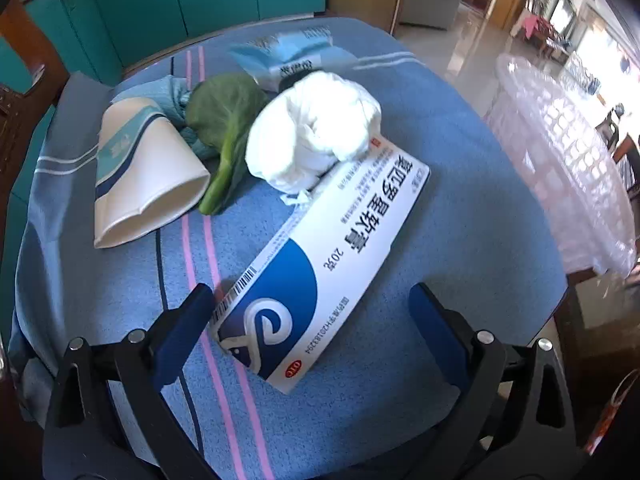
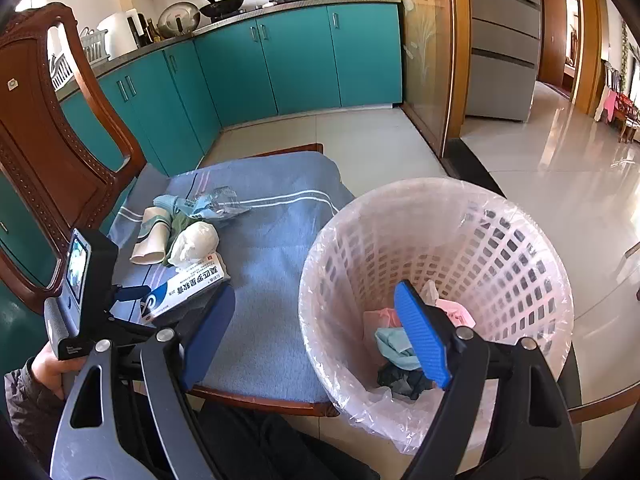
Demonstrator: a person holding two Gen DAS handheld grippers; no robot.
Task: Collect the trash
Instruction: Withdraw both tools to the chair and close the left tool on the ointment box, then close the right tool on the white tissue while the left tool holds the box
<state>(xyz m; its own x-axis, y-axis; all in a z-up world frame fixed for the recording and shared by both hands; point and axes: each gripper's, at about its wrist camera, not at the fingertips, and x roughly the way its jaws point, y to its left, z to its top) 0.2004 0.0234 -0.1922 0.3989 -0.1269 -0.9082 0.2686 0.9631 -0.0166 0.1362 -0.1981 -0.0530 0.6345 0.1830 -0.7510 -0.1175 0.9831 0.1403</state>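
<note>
Kitchen chair seat under blue towel (image 2: 276,280) | done: some trash sits in lined basket (image 2: 532,240) off seat's right edge | left: medicine box (image 1: 320,272), tissue wad (image 1: 316,132), leaf (image 1: 224,128), paper cup (image 1: 140,168), wrapper (image 1: 288,56) near seat's back-left | your left hand-held gripper (image 1: 312,312) spread wide astride box at front edge, not gripping; right hand-held gripper (image 2: 316,328) released, empty, above basket's near rim | right half of seat bare.

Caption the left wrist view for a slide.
Open left gripper straddling a blue-and-white cardboard ointment box on a blue striped towel.
</note>
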